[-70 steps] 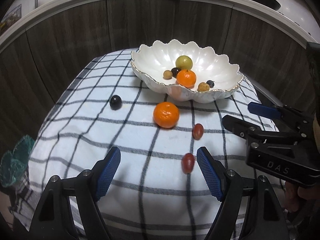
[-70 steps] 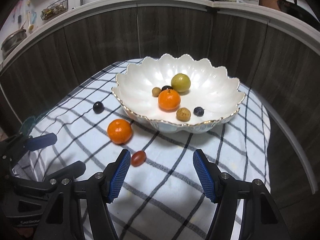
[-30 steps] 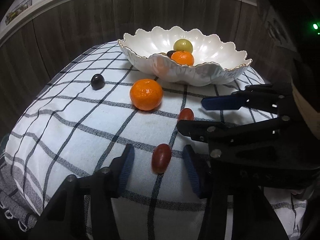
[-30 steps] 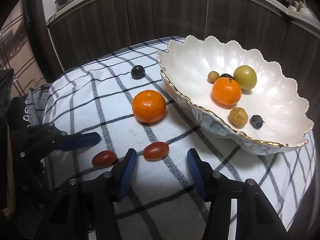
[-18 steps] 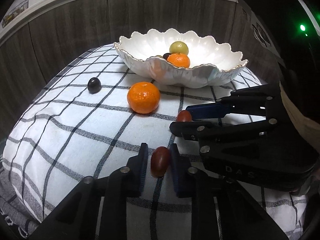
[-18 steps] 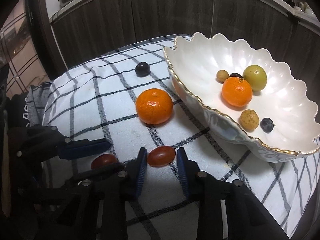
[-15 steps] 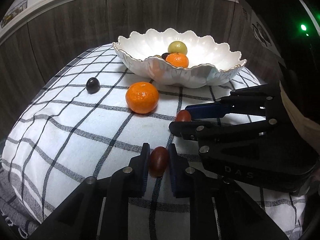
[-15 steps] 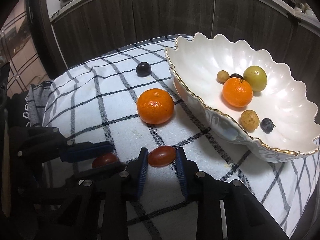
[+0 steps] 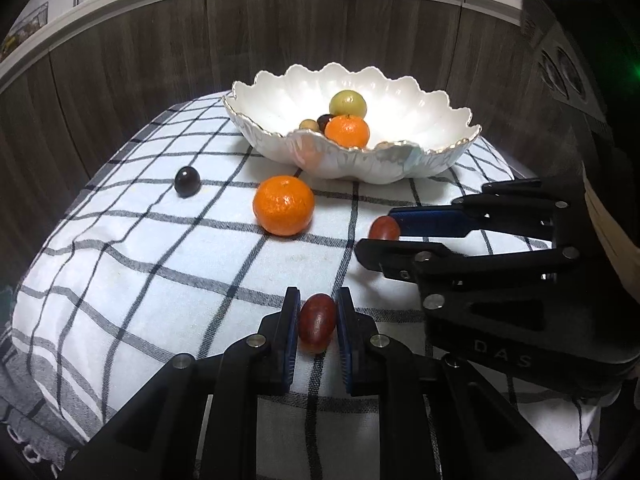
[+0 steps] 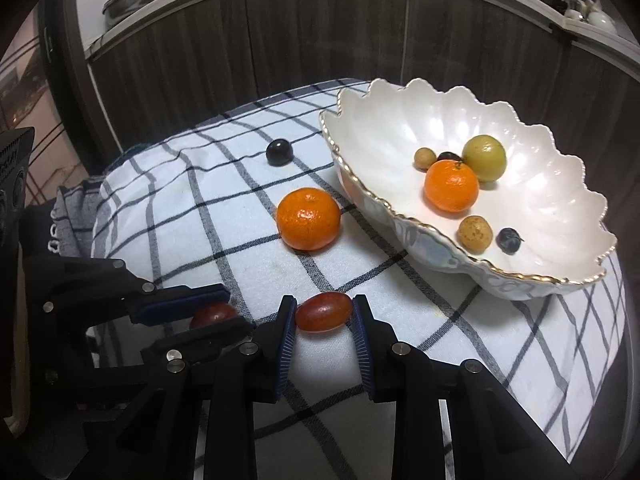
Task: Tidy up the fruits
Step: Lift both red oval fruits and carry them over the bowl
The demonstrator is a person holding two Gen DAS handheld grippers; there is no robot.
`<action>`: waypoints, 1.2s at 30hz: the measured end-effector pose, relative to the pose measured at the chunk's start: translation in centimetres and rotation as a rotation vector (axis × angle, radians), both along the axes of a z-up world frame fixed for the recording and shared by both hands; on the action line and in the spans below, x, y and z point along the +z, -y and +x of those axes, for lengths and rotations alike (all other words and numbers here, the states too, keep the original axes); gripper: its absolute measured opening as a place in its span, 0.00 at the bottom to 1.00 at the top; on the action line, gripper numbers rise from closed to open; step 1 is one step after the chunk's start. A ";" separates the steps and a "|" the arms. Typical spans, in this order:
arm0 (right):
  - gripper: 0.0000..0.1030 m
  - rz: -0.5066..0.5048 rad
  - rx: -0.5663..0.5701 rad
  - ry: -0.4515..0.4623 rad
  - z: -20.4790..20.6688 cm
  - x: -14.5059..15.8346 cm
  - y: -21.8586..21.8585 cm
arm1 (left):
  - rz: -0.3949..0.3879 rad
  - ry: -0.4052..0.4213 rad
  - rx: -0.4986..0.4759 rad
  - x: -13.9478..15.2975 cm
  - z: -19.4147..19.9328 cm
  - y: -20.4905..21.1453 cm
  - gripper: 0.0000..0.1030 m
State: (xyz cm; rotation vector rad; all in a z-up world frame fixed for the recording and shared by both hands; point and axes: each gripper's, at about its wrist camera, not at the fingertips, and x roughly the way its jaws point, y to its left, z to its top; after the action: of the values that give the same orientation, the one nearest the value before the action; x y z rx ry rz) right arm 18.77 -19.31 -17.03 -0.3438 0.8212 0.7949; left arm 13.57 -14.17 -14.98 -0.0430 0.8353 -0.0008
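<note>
The left gripper [image 9: 317,322] is closed on one red grape tomato [image 9: 317,323] and the right gripper [image 10: 323,315] on another [image 10: 323,312], both low over the checked cloth [image 9: 140,264] in front of the white bowl [image 9: 400,160]. They look light, smooth and thin-skinned, likely to burst or slip, so a gentle pinch across the middle suits. An orange [image 9: 284,205] and a dark grape [image 9: 187,181] lie nearer the bowl
</note>
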 end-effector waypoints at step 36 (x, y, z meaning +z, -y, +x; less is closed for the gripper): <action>0.29 0.159 -0.515 0.139 -3.3 8.1 2.7 | -0.011 0.120 -0.151 7.9 1.5 -3.8 0.19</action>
State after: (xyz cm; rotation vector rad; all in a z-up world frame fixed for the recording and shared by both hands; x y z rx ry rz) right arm 15.49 -21.96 -8.92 -0.0369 0.6696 0.3456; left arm 15.10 -10.41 -7.08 0.0099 0.7169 -0.1490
